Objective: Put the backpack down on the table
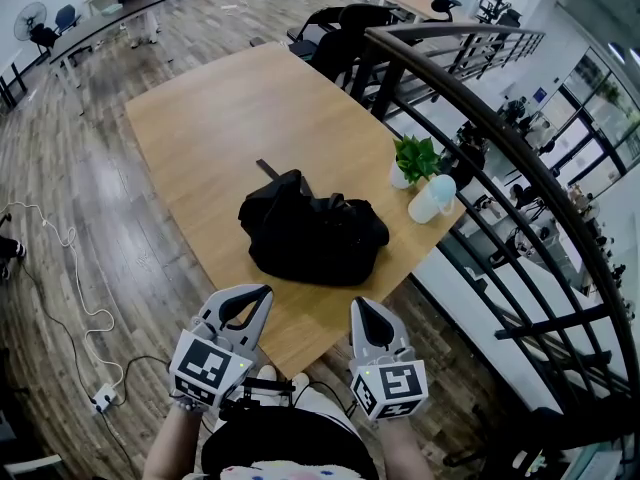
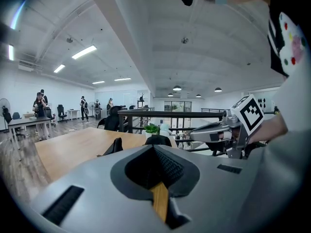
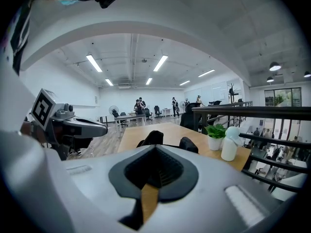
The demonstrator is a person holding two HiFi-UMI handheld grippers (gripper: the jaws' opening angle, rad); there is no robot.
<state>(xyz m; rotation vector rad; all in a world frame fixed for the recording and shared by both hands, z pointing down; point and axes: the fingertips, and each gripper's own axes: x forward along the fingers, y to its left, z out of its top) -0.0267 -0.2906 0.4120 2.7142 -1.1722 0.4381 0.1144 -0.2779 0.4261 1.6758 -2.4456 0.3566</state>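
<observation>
L gripper (image 1: 258,296) shut; backpack (image 1: 312,236) on office's wood table (image 1: 230,108).

I work under bright, even light from long ceiling strips (image 3: 93,62). The wooden floor (image 1: 95,183) throws back a pale glare, and the table (image 1: 230,118) carries only soft shadows. My black backpack (image 1: 312,233) shows little detail. All three views bulge outward, with straight lines bent and corners dark.
</observation>
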